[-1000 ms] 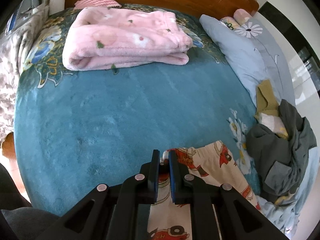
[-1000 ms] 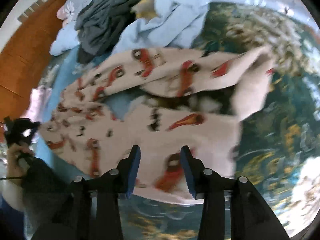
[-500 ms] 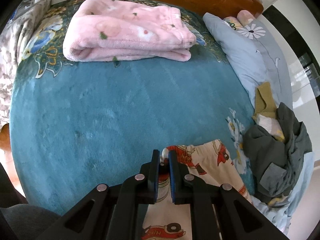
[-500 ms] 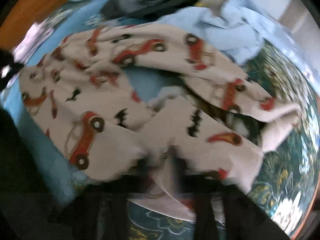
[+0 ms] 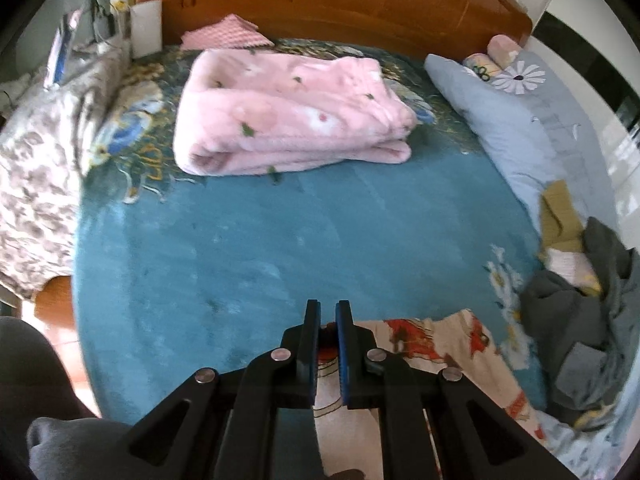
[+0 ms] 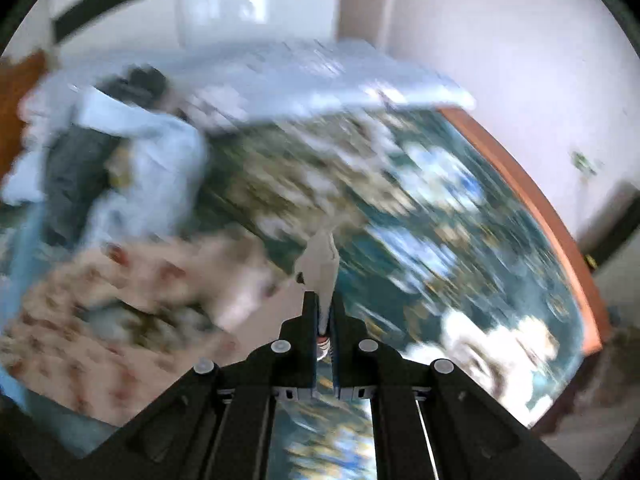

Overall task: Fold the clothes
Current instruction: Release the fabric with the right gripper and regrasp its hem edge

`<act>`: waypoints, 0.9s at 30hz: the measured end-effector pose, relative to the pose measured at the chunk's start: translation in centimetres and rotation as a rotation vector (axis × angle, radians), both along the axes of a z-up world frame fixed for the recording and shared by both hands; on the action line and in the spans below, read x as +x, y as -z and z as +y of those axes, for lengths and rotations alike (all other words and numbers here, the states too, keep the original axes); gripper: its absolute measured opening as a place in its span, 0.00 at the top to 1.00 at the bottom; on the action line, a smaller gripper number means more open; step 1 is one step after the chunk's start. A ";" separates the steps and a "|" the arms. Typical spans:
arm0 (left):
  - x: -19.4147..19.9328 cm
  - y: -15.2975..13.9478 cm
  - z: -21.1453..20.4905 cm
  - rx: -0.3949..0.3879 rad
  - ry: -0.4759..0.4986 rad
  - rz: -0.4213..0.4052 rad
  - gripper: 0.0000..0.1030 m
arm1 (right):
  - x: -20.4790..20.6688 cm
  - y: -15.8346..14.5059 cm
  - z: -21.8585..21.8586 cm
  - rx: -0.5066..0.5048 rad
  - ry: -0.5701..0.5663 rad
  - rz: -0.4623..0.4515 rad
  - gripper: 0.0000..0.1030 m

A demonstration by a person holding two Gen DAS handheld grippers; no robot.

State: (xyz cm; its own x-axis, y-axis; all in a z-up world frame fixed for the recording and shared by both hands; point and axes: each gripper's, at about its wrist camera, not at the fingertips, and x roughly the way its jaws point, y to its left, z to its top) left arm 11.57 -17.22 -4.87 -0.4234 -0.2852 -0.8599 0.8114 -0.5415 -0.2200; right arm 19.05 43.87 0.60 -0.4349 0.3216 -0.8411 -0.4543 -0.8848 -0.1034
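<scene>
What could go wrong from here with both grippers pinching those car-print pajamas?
The right gripper pinches only a thin edge of the car-print pajamas, and its view is badly blurred, so a fast swing could pull the fabric free. The left gripper also bites just a corner, so tension between the two could slip one hold. The pile of dark clothes sits right beside the pajamas and might get dragged along.

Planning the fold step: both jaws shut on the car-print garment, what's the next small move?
Probably draw the right gripper away from the left gripper to stretch the car-print garment flat on the teal bedspread; it looks bunched and blurred in the right view.
</scene>
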 end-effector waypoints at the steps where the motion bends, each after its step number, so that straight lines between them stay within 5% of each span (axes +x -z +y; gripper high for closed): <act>1: 0.0 0.0 0.0 -0.010 -0.007 -0.015 0.92 | 0.6 1.7 1.0 0.011 0.025 -0.046 0.95; 3: 0.1 0.3 -0.2 -0.015 -0.023 -0.050 0.92 | 2.3 5.0 3.1 -0.003 0.087 -0.120 0.95; 11: 0.0 0.9 -0.4 -0.010 -0.056 -0.091 0.92 | 6.2 7.1 7.7 -0.114 0.259 -0.144 0.97; 17: 0.5 1.0 -0.5 0.049 -0.056 0.002 0.87 | 6.5 6.7 10.0 -0.189 0.336 -0.096 0.83; 18: 0.5 1.0 -0.5 0.064 -0.049 0.024 0.79 | 6.0 6.4 10.1 -0.201 0.336 -0.079 0.82; 19: 0.5 1.0 -0.5 0.078 -0.041 0.046 0.64 | 4.7 6.6 9.2 -0.232 0.289 -0.071 0.77; 21: 0.3 0.8 -0.3 0.089 -0.016 0.082 0.54 | 1.9 7.0 7.1 -0.293 0.191 -0.056 0.62; 27: -0.4 -0.1 0.7 0.080 0.089 0.145 0.49 | -6.9 9.9 -2.0 -0.396 -0.087 -0.062 0.38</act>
